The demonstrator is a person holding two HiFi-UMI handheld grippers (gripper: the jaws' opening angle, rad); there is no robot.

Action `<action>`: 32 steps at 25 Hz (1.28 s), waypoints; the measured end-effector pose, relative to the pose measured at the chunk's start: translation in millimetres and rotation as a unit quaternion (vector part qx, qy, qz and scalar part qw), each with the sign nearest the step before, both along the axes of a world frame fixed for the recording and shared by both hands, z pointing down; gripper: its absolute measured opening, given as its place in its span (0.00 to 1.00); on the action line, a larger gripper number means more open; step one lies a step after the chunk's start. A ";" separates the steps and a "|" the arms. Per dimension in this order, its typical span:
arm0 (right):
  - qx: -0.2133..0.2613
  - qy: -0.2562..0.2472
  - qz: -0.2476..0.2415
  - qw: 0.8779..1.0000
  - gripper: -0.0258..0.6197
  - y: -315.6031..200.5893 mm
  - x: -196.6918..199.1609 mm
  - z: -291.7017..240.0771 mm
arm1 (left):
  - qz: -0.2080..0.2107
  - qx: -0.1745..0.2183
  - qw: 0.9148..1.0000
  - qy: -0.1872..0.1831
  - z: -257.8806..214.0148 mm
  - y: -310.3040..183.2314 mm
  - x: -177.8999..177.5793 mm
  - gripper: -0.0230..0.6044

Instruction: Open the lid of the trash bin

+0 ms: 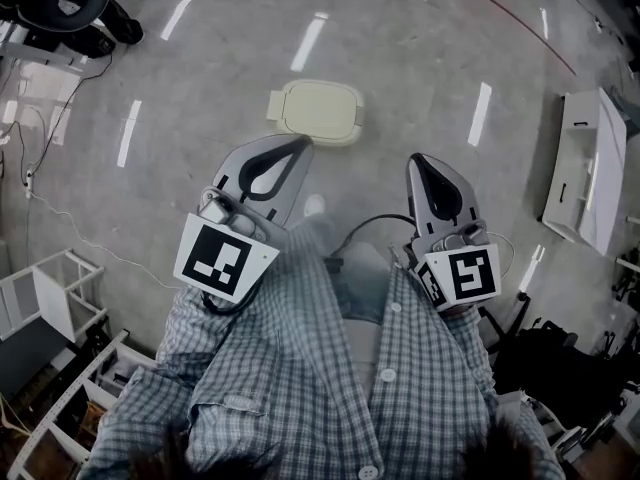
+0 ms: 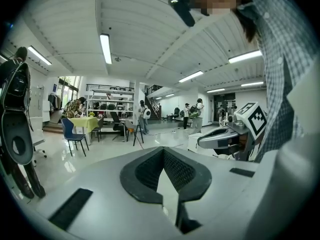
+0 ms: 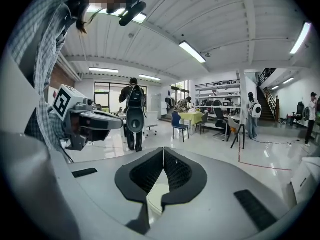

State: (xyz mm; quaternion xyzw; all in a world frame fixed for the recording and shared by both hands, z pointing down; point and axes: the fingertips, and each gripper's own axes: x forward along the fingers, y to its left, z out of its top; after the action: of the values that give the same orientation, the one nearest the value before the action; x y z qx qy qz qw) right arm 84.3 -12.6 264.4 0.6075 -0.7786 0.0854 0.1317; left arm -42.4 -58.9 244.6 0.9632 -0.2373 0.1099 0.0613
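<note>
Left gripper (image 1: pixel 298 145) and right gripper (image 1: pixel 416 161) were pinched closed and empty, clear of the shut trash bin lid (image 1: pixel 316 111); one probably needed lowering squarely to its rim.

Bright indoor light, fisheye views.
Ceiling strips (image 2: pixel 105 48) glare off the glossy floor (image 1: pixel 400 58); edges bend, corners go dark.

Head view: glossy grey floor (image 1: pixel 420 58), red line (image 1: pixel 520 28) across its upper right. White cabinet (image 1: pixel 585 168) at right edge. White rack (image 1: pixel 50 298) at lower left, loose cable (image 1: pixel 60 218) near it, black office chair (image 1: pixel 60 3) at top left.

Left gripper view: blue chair (image 2: pixel 71 134) beside yellow-clothed table (image 2: pixel 87 124); shelving (image 2: pixel 110 101) behind; ceiling strip light (image 2: pixel 105 48) overhead.

Right gripper view: person with dark backpack (image 3: pixel 133 116) standing; staircase (image 3: pixel 267 96) at far right.
</note>
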 end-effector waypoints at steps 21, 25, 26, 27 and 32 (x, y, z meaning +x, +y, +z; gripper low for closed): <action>-0.040 -0.006 -0.008 0.999 0.07 -39.3 15.6 27.8 | -0.021 -0.026 0.999 -0.001 25.3 -43.4 16.5 0.04; -0.043 -0.020 -0.024 0.999 0.07 -46.6 22.9 34.6 | -0.034 -0.027 0.999 -0.019 28.8 -45.6 23.3 0.04; -0.041 -0.023 -0.029 0.998 0.07 -48.0 26.2 35.8 | -0.040 -0.034 0.998 -0.021 30.6 -45.8 25.4 0.04; -0.041 -0.024 -0.032 0.998 0.07 -49.6 29.3 37.3 | -0.045 -0.040 0.998 -0.022 33.1 -46.4 27.4 0.04; -0.053 -0.032 -0.050 0.997 0.07 -60.2 44.7 49.7 | -0.059 -0.043 0.997 -0.039 46.1 -52.1 41.2 0.04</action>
State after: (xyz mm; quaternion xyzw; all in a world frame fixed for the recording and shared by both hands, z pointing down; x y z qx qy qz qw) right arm 129.0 -72.8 314.1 0.5569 -0.8062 0.1398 0.1427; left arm -1.2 -111.0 290.7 0.9391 -0.2908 0.1537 0.0999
